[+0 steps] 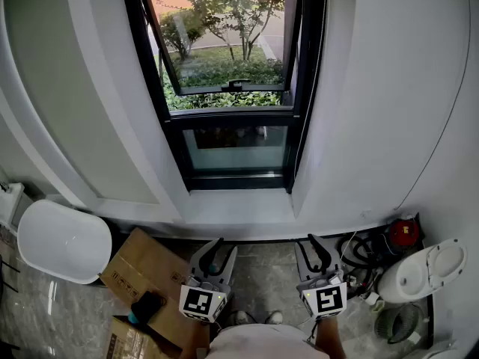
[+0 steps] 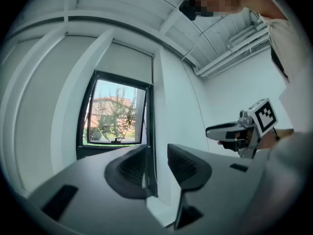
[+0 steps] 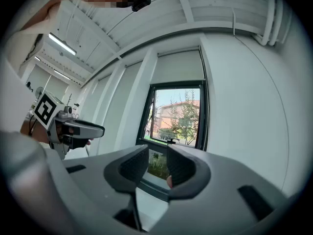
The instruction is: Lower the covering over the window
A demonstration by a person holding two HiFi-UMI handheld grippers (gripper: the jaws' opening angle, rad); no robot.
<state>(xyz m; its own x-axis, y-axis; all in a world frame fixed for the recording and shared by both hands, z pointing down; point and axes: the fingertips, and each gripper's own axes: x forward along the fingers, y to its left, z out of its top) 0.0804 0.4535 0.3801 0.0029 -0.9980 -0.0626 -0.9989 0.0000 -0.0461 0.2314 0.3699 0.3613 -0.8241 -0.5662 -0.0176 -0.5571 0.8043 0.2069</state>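
A black-framed window [image 1: 232,88] is set in the white wall ahead, its upper sash tilted open onto trees. A pale roller blind [image 2: 129,62] covers only the top of the opening; the right gripper view also shows this blind [image 3: 178,67] above the glass. My left gripper [image 1: 217,251] and right gripper [image 1: 318,251] are held level side by side, well short of the sill [image 1: 239,204]. Both are open with nothing between their jaws. Neither touches the window or the blind. Each gripper view shows the other gripper off to the side.
A white rounded lid [image 1: 63,241] sits at the lower left with a cardboard box [image 1: 146,271] beside it. At the lower right are a white appliance [image 1: 419,271], a red object [image 1: 404,232] and tangled cables [image 1: 359,249]. A thin cable [image 1: 441,126] runs down the right wall.
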